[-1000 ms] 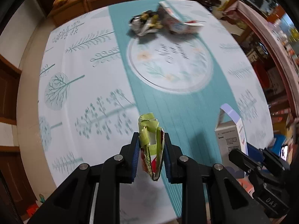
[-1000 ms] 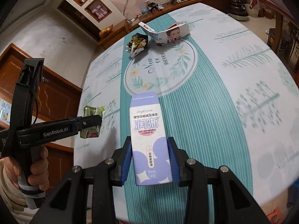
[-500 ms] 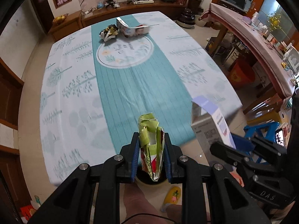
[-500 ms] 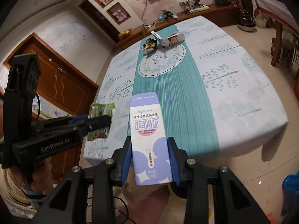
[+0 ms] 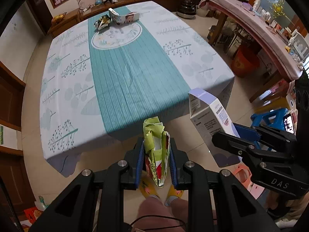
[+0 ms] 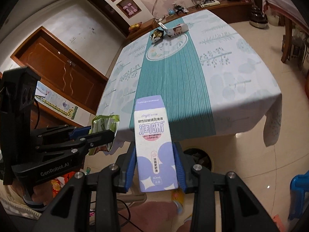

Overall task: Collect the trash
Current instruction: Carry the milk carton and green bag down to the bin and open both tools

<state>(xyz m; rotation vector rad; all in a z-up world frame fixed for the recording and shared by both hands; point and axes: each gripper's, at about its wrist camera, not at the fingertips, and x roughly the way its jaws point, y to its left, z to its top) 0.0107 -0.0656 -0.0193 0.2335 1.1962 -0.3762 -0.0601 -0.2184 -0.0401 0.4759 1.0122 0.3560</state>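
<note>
My left gripper point(image 5: 155, 152) is shut on a crumpled green wrapper point(image 5: 156, 147), held above the floor just off the table's near edge. My right gripper point(image 6: 155, 158) is shut on a white and purple carton point(image 6: 154, 141), also off the table; the carton also shows in the left wrist view point(image 5: 210, 121). The wrapper shows in the right wrist view point(image 6: 104, 123) to the left of the carton. A crumpled foil wrapper point(image 5: 102, 22) and a flattened box point(image 5: 123, 17) lie at the table's far end. A dark round bin point(image 6: 199, 156) stands on the floor behind the carton.
The table point(image 5: 58, 116) has a white and teal cloth. A red bucket point(image 5: 244, 60) and a blue stool point(image 5: 270, 116) stand on the floor to the right. A long side table point(image 5: 251, 19) runs along the right. The person's feet in yellow slippers point(image 5: 146, 190) are below.
Both grippers have pulled back from over the table to beyond its near edge, still holding the wrapper and the carton. The floor and bin have come into view.
</note>
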